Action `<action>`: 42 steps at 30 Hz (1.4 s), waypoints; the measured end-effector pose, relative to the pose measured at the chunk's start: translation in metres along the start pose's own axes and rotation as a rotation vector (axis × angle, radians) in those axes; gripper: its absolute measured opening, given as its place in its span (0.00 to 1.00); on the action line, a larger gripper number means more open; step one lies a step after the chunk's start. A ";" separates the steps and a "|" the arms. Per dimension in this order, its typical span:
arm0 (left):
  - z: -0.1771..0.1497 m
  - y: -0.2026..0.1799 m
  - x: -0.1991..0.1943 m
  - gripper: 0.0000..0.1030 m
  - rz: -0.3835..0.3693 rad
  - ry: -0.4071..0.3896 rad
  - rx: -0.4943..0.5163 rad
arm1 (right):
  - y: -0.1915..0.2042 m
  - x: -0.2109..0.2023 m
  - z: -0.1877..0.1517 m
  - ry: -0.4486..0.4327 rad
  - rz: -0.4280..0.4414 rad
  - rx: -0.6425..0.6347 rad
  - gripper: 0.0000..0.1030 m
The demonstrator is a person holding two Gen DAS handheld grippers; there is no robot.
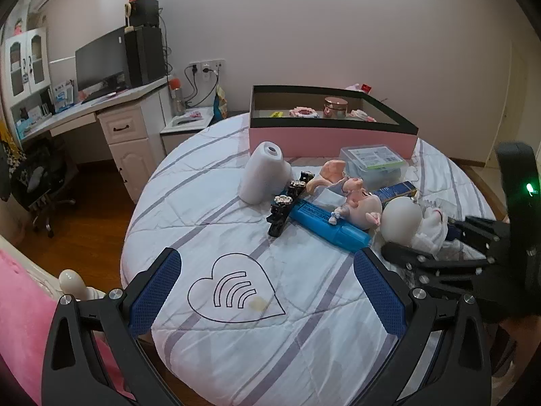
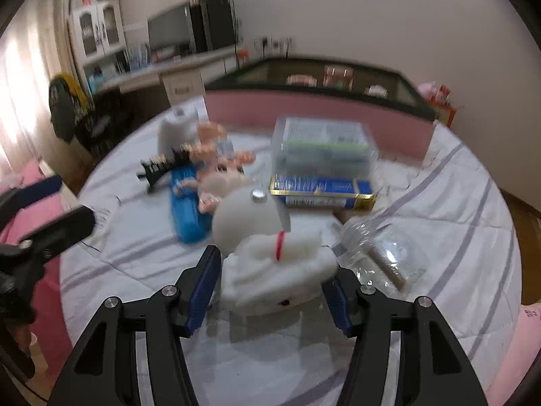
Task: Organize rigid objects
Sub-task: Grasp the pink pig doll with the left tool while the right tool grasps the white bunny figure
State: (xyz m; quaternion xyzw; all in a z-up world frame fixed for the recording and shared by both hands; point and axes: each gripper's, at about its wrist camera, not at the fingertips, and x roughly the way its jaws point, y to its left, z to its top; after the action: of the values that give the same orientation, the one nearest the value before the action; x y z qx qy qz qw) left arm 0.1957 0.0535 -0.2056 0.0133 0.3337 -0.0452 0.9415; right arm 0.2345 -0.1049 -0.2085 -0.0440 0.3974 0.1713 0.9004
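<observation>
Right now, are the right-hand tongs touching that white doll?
Cannot tell. In the blurred right wrist view the right tongs straddle the white doll, pads close beside it, but neither contact nor gap shows plainly.

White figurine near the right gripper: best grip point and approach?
Grip the white figurine across its wide, blocky lower body, coming from the near bed edge as the right gripper already does; its pads straddle that body. The round head above would likely slip. The left gripper is open and empty.
</observation>
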 end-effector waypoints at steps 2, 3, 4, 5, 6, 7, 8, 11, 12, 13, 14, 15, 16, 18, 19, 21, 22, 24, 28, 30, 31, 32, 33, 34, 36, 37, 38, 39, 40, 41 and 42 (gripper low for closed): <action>0.000 -0.002 0.001 1.00 -0.006 0.003 0.004 | -0.001 0.002 0.007 0.001 -0.001 0.003 0.57; 0.001 -0.003 0.002 1.00 -0.009 0.006 0.007 | -0.002 0.003 0.008 0.001 0.001 -0.001 0.57; 0.002 -0.005 0.002 1.00 -0.012 0.004 0.012 | -0.002 0.003 0.008 -0.004 -0.002 -0.010 0.57; 0.003 -0.006 0.002 1.00 -0.017 0.001 0.014 | -0.002 0.000 0.006 -0.015 0.003 -0.012 0.57; 0.005 -0.008 0.004 1.00 -0.017 0.003 0.013 | -0.002 -0.004 0.005 -0.033 0.013 -0.005 0.57; 0.006 -0.008 0.004 1.00 -0.018 0.002 0.011 | -0.004 -0.010 0.004 -0.064 0.014 0.007 0.56; 0.008 -0.010 0.006 1.00 -0.023 0.000 0.007 | -0.004 -0.016 0.003 -0.090 0.012 0.013 0.56; 0.016 -0.018 0.012 1.00 -0.051 0.001 -0.008 | -0.010 -0.035 0.005 -0.146 -0.005 0.018 0.56; 0.018 -0.020 0.014 1.00 -0.063 -0.002 -0.013 | -0.014 -0.043 0.006 -0.167 -0.017 0.023 0.56; 0.022 -0.026 0.018 1.00 -0.068 -0.001 -0.012 | -0.018 -0.050 0.006 -0.186 -0.026 0.033 0.57; 0.025 -0.031 0.021 1.00 -0.070 -0.003 -0.009 | -0.026 -0.058 0.007 -0.201 -0.036 0.050 0.57; 0.028 -0.037 0.026 1.00 -0.071 0.000 -0.005 | -0.031 -0.063 0.007 -0.214 -0.045 0.061 0.57; 0.030 -0.041 0.030 1.00 -0.064 0.009 0.000 | -0.039 -0.067 0.007 -0.224 -0.056 0.074 0.57; 0.036 -0.052 0.038 1.00 -0.060 0.013 0.014 | -0.054 -0.071 0.008 -0.222 -0.072 0.102 0.57; 0.039 -0.058 0.043 1.00 -0.070 0.012 0.016 | -0.062 -0.072 0.006 -0.229 -0.076 0.118 0.57; 0.043 -0.065 0.052 1.00 -0.075 0.028 0.017 | -0.079 -0.067 0.003 -0.208 -0.096 0.146 0.57; 0.045 -0.070 0.058 0.98 -0.064 0.035 0.021 | -0.086 -0.065 0.001 -0.205 -0.102 0.161 0.57; 0.046 -0.075 0.066 0.89 -0.042 0.049 0.031 | -0.099 -0.059 -0.003 -0.185 -0.099 0.191 0.57; 0.049 -0.077 0.087 0.70 -0.032 0.111 0.021 | -0.117 -0.050 -0.009 -0.168 -0.089 0.225 0.57; 0.052 -0.076 0.094 0.62 -0.041 0.130 0.012 | -0.122 -0.046 -0.010 -0.162 -0.084 0.231 0.57; 0.052 -0.076 0.097 0.59 -0.049 0.135 0.009 | -0.124 -0.044 -0.010 -0.156 -0.080 0.233 0.57; 0.053 -0.077 0.099 0.59 -0.050 0.140 0.011 | -0.125 -0.042 -0.010 -0.156 -0.077 0.235 0.57; 0.053 -0.078 0.100 0.59 -0.047 0.139 0.019 | -0.126 -0.040 -0.009 -0.155 -0.074 0.236 0.57; 0.053 -0.079 0.101 0.59 -0.045 0.139 0.025 | -0.127 -0.038 -0.009 -0.150 -0.069 0.235 0.57; 0.053 -0.082 0.107 0.60 -0.027 0.161 0.036 | -0.127 -0.033 -0.008 -0.146 -0.065 0.233 0.57; 0.053 -0.082 0.111 0.61 -0.024 0.178 0.040 | -0.126 -0.031 -0.007 -0.140 -0.065 0.229 0.57; 0.053 -0.083 0.113 0.61 -0.019 0.182 0.045 | -0.125 -0.028 -0.007 -0.133 -0.070 0.225 0.57; 0.053 -0.085 0.115 0.62 -0.014 0.188 0.054 | -0.125 -0.026 -0.007 -0.129 -0.081 0.223 0.57; 0.053 -0.086 0.115 0.62 -0.013 0.187 0.059 | -0.126 -0.025 -0.008 -0.124 -0.090 0.226 0.57; 0.054 -0.086 0.116 0.62 -0.012 0.188 0.060 | -0.127 -0.025 -0.008 -0.122 -0.093 0.231 0.57; 0.055 -0.085 0.118 0.60 -0.010 0.187 0.058 | -0.128 -0.025 -0.008 -0.120 -0.095 0.239 0.57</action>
State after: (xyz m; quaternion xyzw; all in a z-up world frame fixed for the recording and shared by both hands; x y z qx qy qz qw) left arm 0.3130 -0.0435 -0.2365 0.0429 0.4189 -0.0583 0.9051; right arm 0.2573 -0.2338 -0.2030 0.0552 0.3580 0.0820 0.9285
